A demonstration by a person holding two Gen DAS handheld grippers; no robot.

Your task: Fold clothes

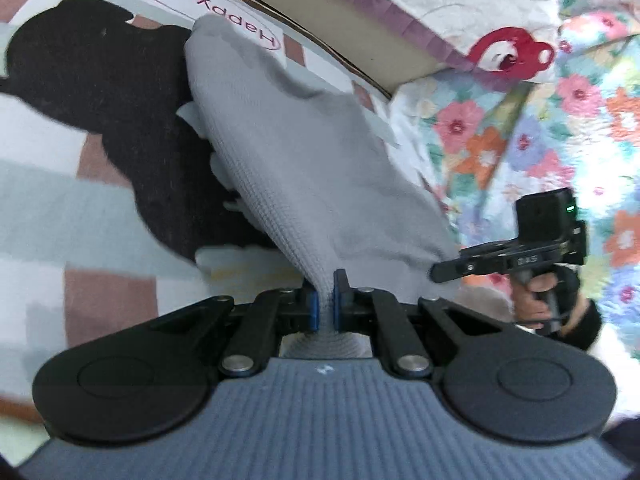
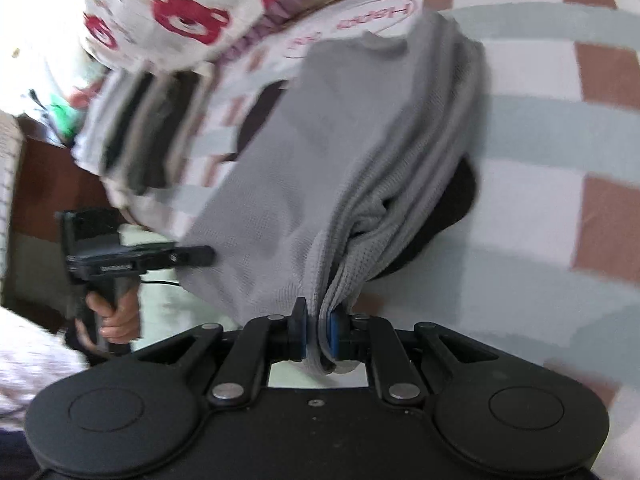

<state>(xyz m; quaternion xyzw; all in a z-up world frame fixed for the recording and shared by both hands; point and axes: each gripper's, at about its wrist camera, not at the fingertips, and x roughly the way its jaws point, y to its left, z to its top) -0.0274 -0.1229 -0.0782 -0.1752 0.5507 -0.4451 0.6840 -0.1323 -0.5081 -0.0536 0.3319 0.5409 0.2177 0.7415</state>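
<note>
Both grippers pinch the grey cloth (image 1: pixel 288 168): left gripper (image 1: pixel 325 300) and right gripper (image 2: pixel 316 334) are clamped on its bunched edges. It hangs mid-frame over the checked sheet (image 1: pixel 60 216).

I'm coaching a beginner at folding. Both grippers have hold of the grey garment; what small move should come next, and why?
Probably carry both pinched corners forward together. The left gripper and the right gripper are each shut on the grey garment, which hangs lifted between them over the checked bedsheet, its far end still resting.

Grey waffle-knit garment (image 1: pixel 288 152), black dog print on pink-and-grey checked sheet (image 1: pixel 48 216), floral quilt (image 1: pixel 520 132), red-bear blanket (image 2: pixel 188 12).
</note>
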